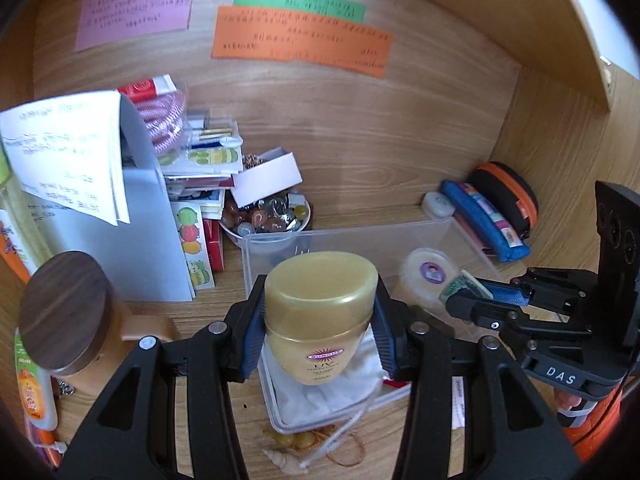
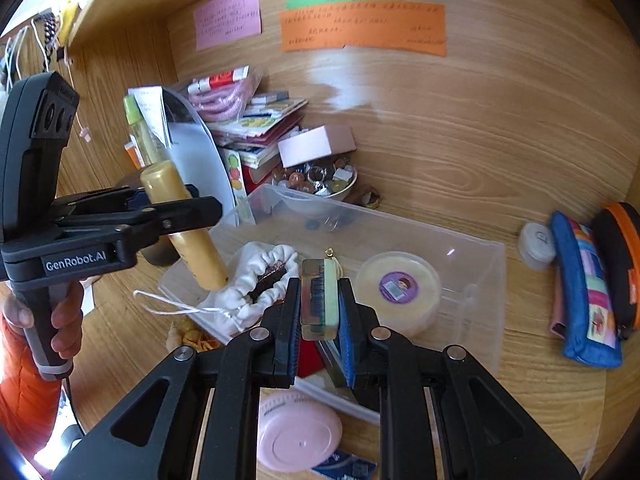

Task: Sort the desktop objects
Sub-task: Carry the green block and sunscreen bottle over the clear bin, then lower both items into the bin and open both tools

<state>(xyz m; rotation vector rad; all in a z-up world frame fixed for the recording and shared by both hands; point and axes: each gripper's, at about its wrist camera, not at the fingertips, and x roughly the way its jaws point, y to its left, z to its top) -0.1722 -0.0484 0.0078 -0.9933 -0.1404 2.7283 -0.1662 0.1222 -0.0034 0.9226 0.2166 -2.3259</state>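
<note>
My left gripper (image 1: 320, 320) is shut on a gold sunscreen bottle (image 1: 320, 312), cap up, held over the near left end of a clear plastic box (image 1: 400, 236). It also shows in the right wrist view (image 2: 184, 224), tilted above the box (image 2: 472, 280). My right gripper (image 2: 320, 312) is shut on a small green and clear block (image 2: 318, 300) above the box; in the left wrist view the right gripper (image 1: 468, 296) is at the right. In the box lie a white drawstring pouch (image 2: 248, 280) and a round yellow tin (image 2: 400, 288).
A bowl of beads (image 1: 268, 216), a stack of cards and sticker sheets (image 1: 200, 160) and a white folder (image 1: 152, 220) stand at the left back. A wooden-lidded jar (image 1: 64, 312) is near left. Blue and black pouches (image 2: 588, 284) lie right. A pink round case (image 2: 296, 436) lies in front.
</note>
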